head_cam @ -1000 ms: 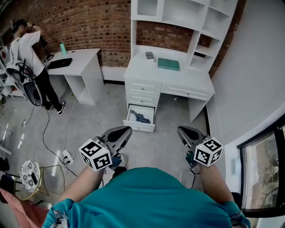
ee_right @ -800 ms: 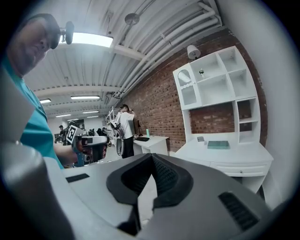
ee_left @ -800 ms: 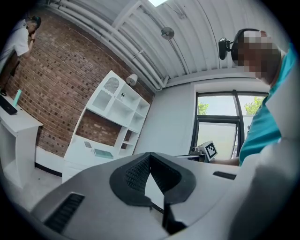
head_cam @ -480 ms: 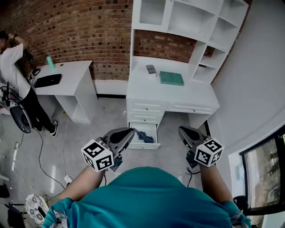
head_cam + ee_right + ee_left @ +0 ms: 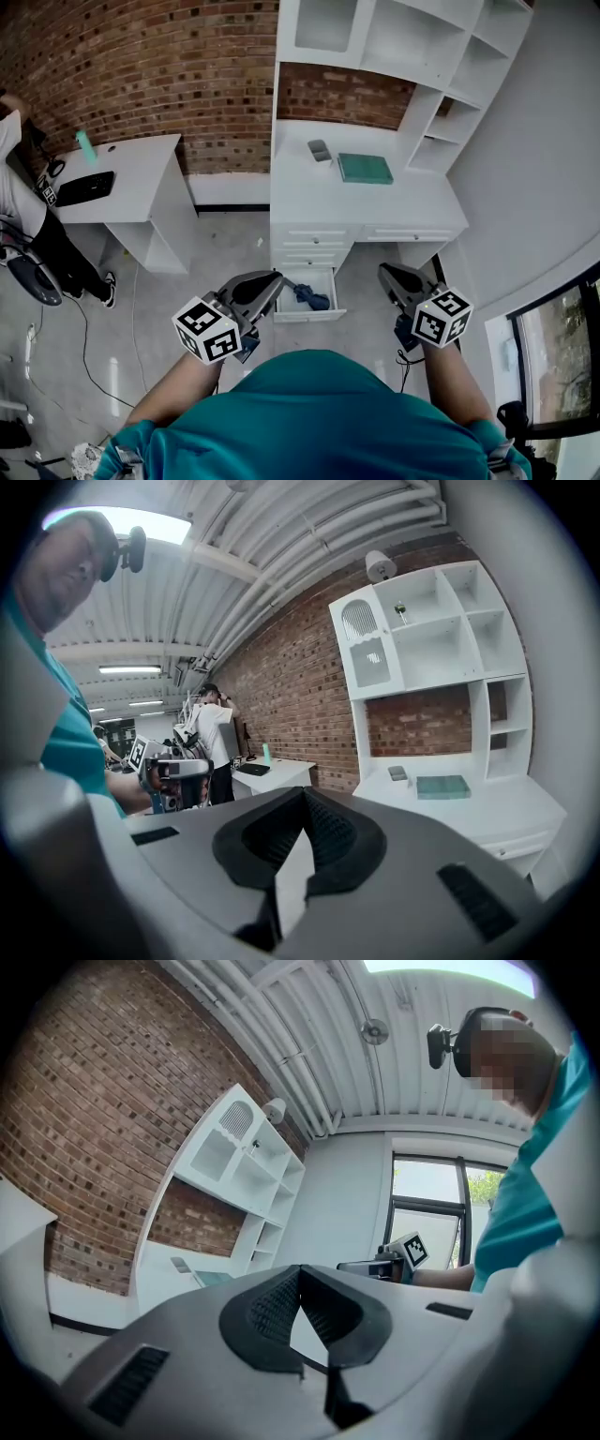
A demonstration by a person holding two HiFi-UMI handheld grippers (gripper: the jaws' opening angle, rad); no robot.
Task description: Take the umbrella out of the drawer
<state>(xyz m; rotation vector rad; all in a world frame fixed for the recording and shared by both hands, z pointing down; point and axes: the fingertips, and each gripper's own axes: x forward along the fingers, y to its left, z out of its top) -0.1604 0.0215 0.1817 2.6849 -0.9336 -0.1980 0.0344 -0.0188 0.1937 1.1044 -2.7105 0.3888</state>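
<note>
Blue umbrella (image 5: 308,298) in open bottom drawer (image 5: 302,316) of white desk (image 5: 394,202), 12 o'clock of person. Desk nearer than one second ago: approach under way. Left tool (image 5: 269,279), right tool (image 5: 384,274) clenched, empty, short of drawer

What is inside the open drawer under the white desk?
A dark blue umbrella lies in the drawer. The left gripper covers the drawer's left corner in the head view, so anything there cannot be seen.

Brick wall (image 5: 141,66) reads rough, matt red. Desk (image 5: 422,208) smooth white, satin paint. Floor (image 5: 225,246) grey, slightly glossy. Umbrella (image 5: 309,298) I'd guess dark blue cloth, too small to confirm. Left gripper (image 5: 300,1271) shell matt grey plastic, pads (image 5: 267,1307) ribbed black.
</note>
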